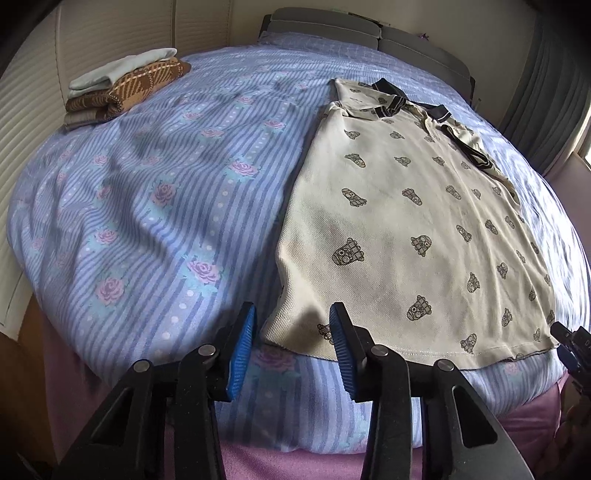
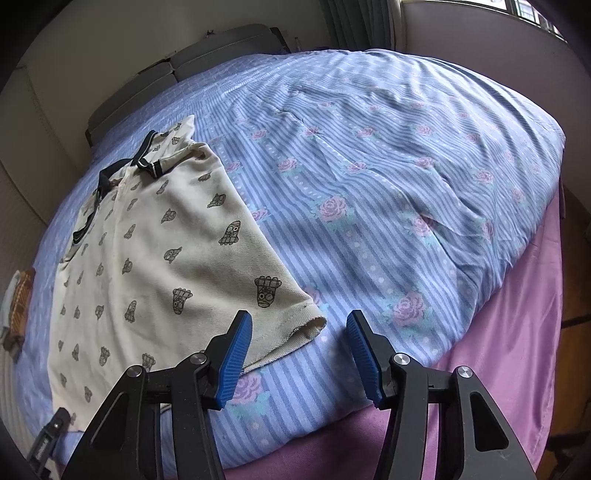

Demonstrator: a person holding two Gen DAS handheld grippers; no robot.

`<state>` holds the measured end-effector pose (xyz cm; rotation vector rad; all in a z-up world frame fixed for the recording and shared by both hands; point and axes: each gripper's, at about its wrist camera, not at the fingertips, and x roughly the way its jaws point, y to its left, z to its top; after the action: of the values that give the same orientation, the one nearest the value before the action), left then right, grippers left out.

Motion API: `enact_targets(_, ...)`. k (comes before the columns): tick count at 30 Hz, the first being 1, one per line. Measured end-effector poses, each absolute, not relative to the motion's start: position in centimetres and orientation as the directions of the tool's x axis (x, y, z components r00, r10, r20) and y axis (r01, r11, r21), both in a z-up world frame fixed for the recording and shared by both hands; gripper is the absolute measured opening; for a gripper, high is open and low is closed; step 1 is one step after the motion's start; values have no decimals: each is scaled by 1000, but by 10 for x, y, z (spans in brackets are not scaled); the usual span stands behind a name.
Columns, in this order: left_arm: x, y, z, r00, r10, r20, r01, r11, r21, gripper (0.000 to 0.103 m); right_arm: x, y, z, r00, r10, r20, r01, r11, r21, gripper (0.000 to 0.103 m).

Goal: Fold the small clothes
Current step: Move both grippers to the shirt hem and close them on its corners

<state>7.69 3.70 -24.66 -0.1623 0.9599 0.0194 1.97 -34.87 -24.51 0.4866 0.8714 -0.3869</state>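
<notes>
A cream polo shirt (image 1: 399, 221) with a dark collar and small printed figures lies flat on the blue striped, rose-patterned bed cover (image 1: 147, 206), collar at the far end. My left gripper (image 1: 293, 310) is open just above the shirt's near left hem corner, which shows in the gap between the blue pads without touching them. In the right wrist view my right gripper (image 2: 299, 315) is open over the shirt's (image 2: 155, 258) near right hem corner, its left pad (image 2: 236, 354) over the hem. Each gripper shows at the edge of the other's view, the right gripper (image 1: 572, 347) and the left gripper (image 2: 51, 439).
A stack of folded clothes (image 1: 122, 88), brown patterned with a pale piece on top, sits at the far left of the bed. Grey headboard cushions (image 1: 332, 26) line the far end. A pink sheet (image 2: 517, 332) hangs below the cover at the near edge. Curtains (image 1: 546, 96) hang on the right.
</notes>
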Motion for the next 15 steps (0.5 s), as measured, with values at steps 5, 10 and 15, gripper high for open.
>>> enact_targets(5,78,42,-250,562,-84,-823,-95,982,-165,33,21,-350,-248,586,-106,-803,509,820,262,48)
enact_targets(10,78,39,-253,548,-101,-830,-79,982,-172,14,22,-351,-250,584,-92,-807,503,821,270,33)
enact_targets(15,77,41,-252,549,-117,-828,-80,978,-192,7,24,-351,-250,591,-70,-803,487,825,287,8)
